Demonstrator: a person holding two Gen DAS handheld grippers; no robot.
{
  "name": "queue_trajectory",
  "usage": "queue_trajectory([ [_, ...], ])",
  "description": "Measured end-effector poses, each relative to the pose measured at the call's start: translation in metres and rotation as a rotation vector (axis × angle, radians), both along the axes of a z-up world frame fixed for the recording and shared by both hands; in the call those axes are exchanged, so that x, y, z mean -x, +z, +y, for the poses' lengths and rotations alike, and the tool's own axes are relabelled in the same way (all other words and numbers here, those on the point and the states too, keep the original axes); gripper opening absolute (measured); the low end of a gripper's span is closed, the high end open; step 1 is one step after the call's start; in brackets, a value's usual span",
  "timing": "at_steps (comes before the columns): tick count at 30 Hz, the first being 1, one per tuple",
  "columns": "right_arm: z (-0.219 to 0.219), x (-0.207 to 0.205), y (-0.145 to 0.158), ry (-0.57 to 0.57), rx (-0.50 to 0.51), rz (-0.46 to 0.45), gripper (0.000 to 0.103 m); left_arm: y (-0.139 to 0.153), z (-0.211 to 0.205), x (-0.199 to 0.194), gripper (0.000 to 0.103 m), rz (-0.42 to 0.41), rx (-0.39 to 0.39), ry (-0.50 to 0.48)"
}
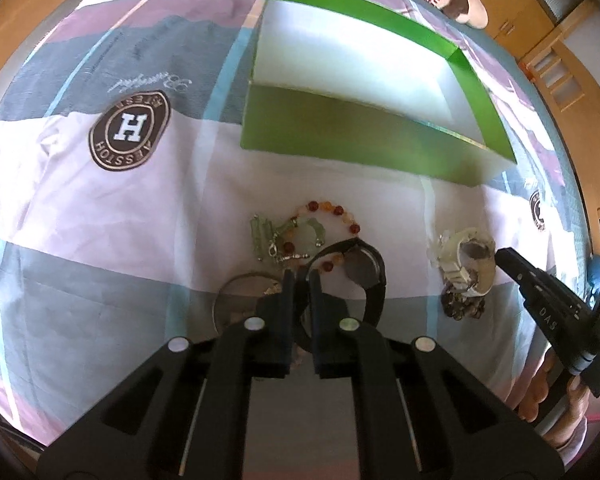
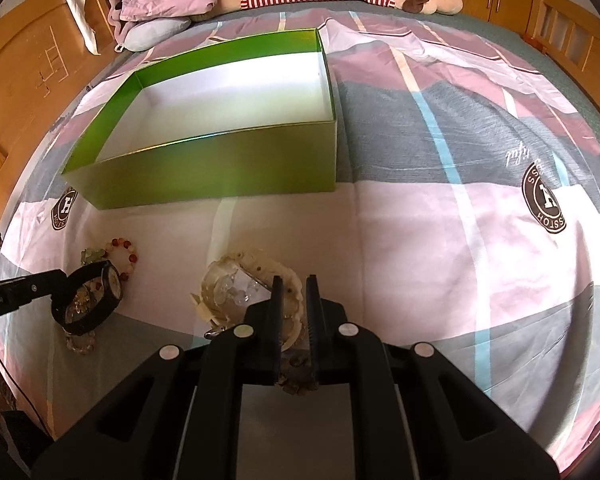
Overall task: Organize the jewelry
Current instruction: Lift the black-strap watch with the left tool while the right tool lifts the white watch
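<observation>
1. The left gripper (image 1: 301,276) has its fingers clenched on the band of a black round-faced wristwatch (image 1: 360,268), which rests on the patchwork bedsheet (image 1: 100,216)
2. The right gripper (image 2: 294,284) has its fingers clamped on a cream plastic watch (image 2: 256,280) atop a dark bead string
3. The open green cardboard box (image 2: 220,168) sits beyond, with nothing inside it
4. Lift each watch clear so the orange bead bracelet (image 1: 332,208) beside it does not snag, then carry over the near wall and release low

R gripper (image 2: 294,280) on cream watch (image 2: 260,280)
</observation>
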State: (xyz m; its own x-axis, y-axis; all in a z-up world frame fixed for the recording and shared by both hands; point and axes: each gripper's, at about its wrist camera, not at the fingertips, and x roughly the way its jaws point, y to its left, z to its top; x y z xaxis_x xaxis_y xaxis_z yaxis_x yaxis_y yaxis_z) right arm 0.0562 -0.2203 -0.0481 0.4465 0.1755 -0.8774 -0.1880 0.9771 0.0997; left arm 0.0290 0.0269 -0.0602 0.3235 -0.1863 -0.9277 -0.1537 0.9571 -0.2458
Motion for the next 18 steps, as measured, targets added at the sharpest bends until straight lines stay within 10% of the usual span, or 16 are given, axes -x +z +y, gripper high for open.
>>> queue_trajectory([
  [7,-0.005,-0.004,-0.002,-0.019,-0.043,0.039,0.029,-0.008,-0.006,-0.002,0.028,0.034,0.004,-0.024],
  [18,0.007,-0.008,-0.024,0.003,0.025,0.088,0.029,-0.019,-0.023,-0.001,0.035,0.086,-0.044,-0.091],
])
